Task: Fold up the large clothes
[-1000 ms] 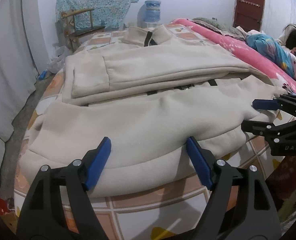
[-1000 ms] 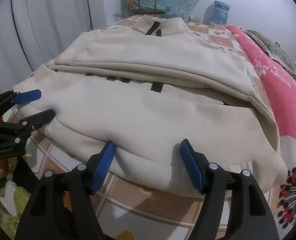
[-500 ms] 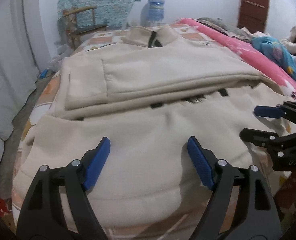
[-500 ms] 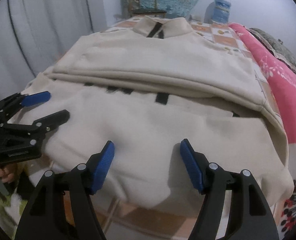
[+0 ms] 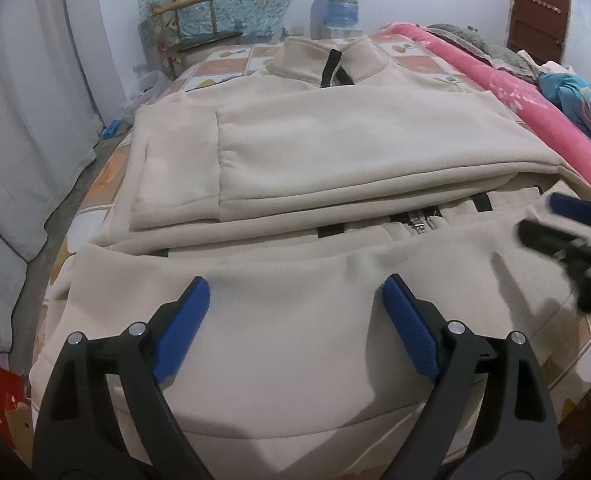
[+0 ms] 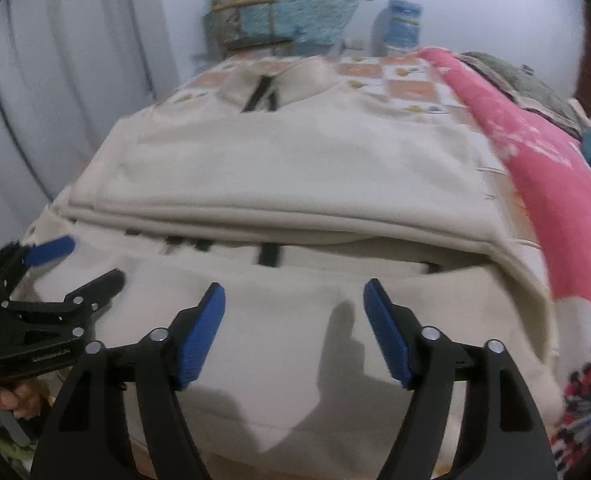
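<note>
A cream zip-front jacket [image 5: 335,152] is lying across the middle of a bed [image 5: 231,60] covered in a checked orange-and-white sheet, its sleeves folded over the chest and its collar pointing toward the top of the frame. In the left wrist view, the left claw [image 5: 295,308] is hovering over the jacket's near hem at the bottom of the frame, its blue pads [image 5: 183,320] spread wide with nothing between them; the right claw [image 5: 551,220], blurred, is showing at the right edge with its jaws apart. In the right wrist view, the right claw [image 6: 295,312] is likewise spread over the hem, while the left claw [image 6: 75,264] is appearing at the lower left, where small raised lettering on its black body is too blurred to read. Only the left wrist view is showing a brown door [image 5: 539,4] at upper right; both are showing a blue water bottle [image 5: 341,4], a wooden chair [image 5: 191,28] and a pink floral blanket [image 6: 535,152]. Only the right wrist view is catching the person's fingers [image 6: 11,396] at lower left.
</note>
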`<state>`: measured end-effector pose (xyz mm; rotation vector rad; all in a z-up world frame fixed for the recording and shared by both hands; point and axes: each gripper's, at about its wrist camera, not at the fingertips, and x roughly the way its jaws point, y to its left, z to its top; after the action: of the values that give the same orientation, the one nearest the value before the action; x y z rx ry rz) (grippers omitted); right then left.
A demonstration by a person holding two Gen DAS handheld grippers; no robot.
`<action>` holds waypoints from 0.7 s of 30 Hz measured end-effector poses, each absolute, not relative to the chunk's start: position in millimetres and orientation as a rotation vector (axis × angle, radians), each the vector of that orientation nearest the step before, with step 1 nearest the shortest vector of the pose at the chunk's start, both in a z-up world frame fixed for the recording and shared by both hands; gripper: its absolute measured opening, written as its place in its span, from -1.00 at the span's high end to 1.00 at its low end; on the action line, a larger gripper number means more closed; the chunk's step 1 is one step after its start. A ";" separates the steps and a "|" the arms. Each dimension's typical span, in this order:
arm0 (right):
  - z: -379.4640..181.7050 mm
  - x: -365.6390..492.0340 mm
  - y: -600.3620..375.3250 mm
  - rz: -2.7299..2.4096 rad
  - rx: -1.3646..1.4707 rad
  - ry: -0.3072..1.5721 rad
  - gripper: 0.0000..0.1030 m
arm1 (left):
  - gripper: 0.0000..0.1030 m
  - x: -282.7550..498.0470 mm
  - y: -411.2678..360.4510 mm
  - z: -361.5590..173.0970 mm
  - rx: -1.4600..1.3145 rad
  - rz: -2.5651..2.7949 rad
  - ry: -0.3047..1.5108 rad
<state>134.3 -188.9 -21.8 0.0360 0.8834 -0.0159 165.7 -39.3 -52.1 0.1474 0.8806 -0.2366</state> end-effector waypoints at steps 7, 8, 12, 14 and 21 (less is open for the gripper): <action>-30.4 123.1 -230.4 -0.138 0.085 0.932 -0.62 | -0.73 166.8 -39.3 -51.9 0.140 -0.211 0.900; -36.6 125.1 -232.9 -0.143 0.086 0.958 -0.62 | -0.73 166.6 -39.4 -51.9 0.140 -0.208 0.901; -41.7 124.9 -223.2 -0.151 0.016 0.947 -0.78 | -0.74 166.5 -40.2 -51.4 0.141 -0.198 0.908; -42.6 126.4 -224.3 -0.151 0.029 0.950 -0.82 | -0.75 166.8 -40.1 -51.3 0.140 -0.194 0.911; -43.5 124.8 -225.3 -0.146 0.035 0.944 -0.85 | -0.77 166.2 -40.2 -51.1 0.138 -0.184 0.914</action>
<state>124.8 -225.3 -43.5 0.0348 0.9440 -0.1461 166.2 -40.2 -51.1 0.1379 0.9141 -0.1841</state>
